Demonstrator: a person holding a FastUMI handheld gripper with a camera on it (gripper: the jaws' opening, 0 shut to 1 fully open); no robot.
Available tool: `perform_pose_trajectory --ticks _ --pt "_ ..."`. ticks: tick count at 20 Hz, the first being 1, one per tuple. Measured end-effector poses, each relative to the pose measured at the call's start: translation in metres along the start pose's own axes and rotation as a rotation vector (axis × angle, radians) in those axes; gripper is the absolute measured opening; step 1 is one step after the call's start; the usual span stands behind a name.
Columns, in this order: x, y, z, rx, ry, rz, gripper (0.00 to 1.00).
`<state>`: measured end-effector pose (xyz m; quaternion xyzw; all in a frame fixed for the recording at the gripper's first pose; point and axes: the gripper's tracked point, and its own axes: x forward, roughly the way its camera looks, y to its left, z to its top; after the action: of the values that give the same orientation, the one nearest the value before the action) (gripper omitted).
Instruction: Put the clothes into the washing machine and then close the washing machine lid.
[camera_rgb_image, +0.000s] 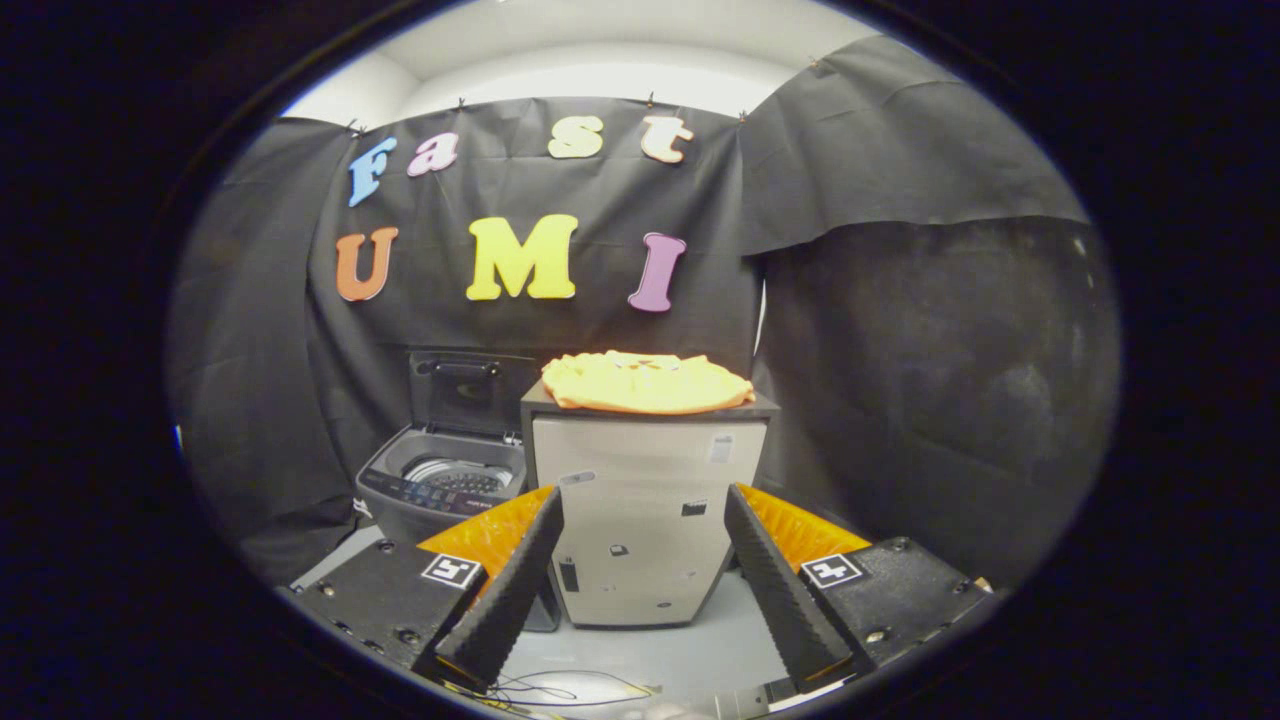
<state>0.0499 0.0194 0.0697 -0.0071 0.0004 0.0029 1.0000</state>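
In the gripper view we see a pale cabinet (645, 520) standing straight ahead at twelve o'clock, between us and the booth wall. On its dark top lies the folded yellow garment (645, 383), well beyond the fingers (515, 585). The top-loading washing machine (445, 485) stands at about eleven o'clock, touching the cabinet, its lid (468, 392) raised. Our gripper (640, 590) holds its fingers wide apart, grasping nothing.

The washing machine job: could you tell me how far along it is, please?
Done: the washing machine has its lid up. In hand: nothing; the gripper is open, fingers apart and well short of the cabinet. Left: the yellow clothes lie on the cabinet top, to be loaded, then the lid closed.
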Motion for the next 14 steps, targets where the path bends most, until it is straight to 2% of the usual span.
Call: perform_pose_trajectory --ticks 6,11,14 --pt "0.078 -0.009 0.074 0.039 -0.001 0.004 1.00" --pt "0.155 -0.013 0.133 0.021 -0.008 0.032 1.00" --pt "0.206 -0.009 0.153 0.022 0.015 0.055 1.00"
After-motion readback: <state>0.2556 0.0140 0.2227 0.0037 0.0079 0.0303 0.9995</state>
